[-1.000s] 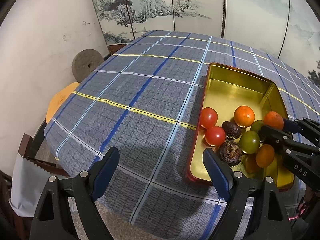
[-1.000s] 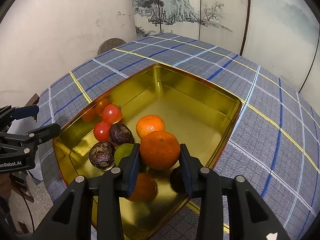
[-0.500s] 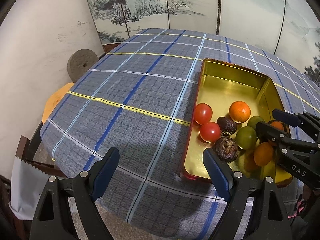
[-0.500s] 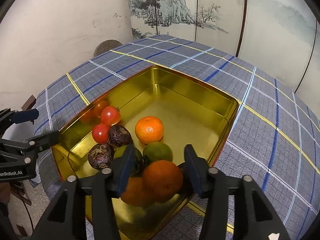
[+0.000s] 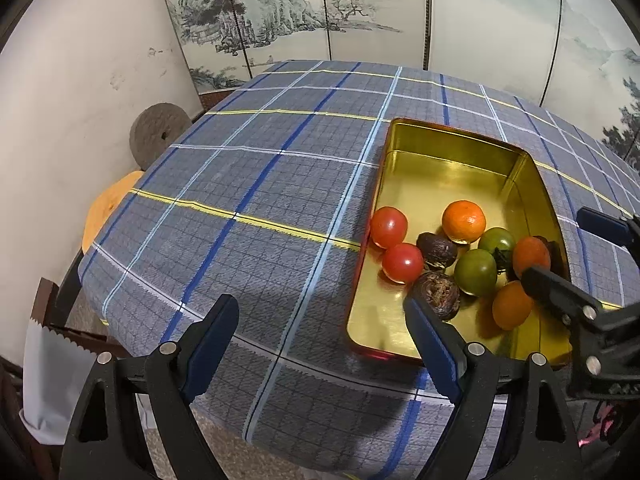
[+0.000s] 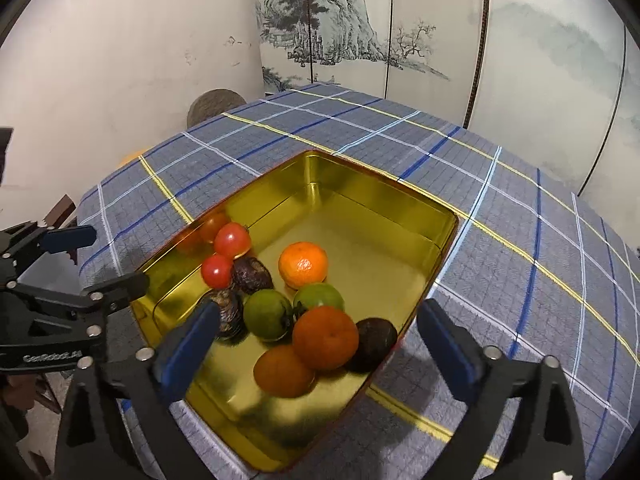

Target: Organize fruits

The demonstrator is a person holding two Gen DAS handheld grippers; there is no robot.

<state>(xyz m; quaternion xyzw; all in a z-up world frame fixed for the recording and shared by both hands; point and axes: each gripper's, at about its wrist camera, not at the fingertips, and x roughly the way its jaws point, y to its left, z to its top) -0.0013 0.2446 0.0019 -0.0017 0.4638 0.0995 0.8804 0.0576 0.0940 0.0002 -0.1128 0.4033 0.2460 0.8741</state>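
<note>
A gold tin [image 5: 452,130] [image 6: 372,196] sits on the plaid tablecloth and holds several fruits. These are red tomatoes [image 5: 388,227], green fruits [image 5: 475,272], dark wrinkled fruits [image 5: 437,249] and oranges. My right gripper [image 6: 318,312] [image 5: 556,244] hovers over the tin's near corner with its jaws opening wide. An orange [image 6: 325,338] [image 5: 531,256] lies loose below them, against a second orange [image 6: 283,370] and a dark fruit [image 6: 374,342]. The pads do not touch it. My left gripper [image 5: 320,308] [image 6: 116,258] is open and holds nothing, over the cloth beside the tin's left corner.
The plaid tablecloth [image 5: 248,184] covers the table to its near edge. A painted folding screen [image 5: 360,12] stands behind. A stone disc [image 5: 158,132], an orange stool [image 5: 108,204] and a white bag [image 5: 48,368] are off the table's left side.
The right gripper's jaws spread apart and let go of the orange, which dropped into the tin among the other fruits. The right gripper rose slightly. The left gripper stayed open.
</note>
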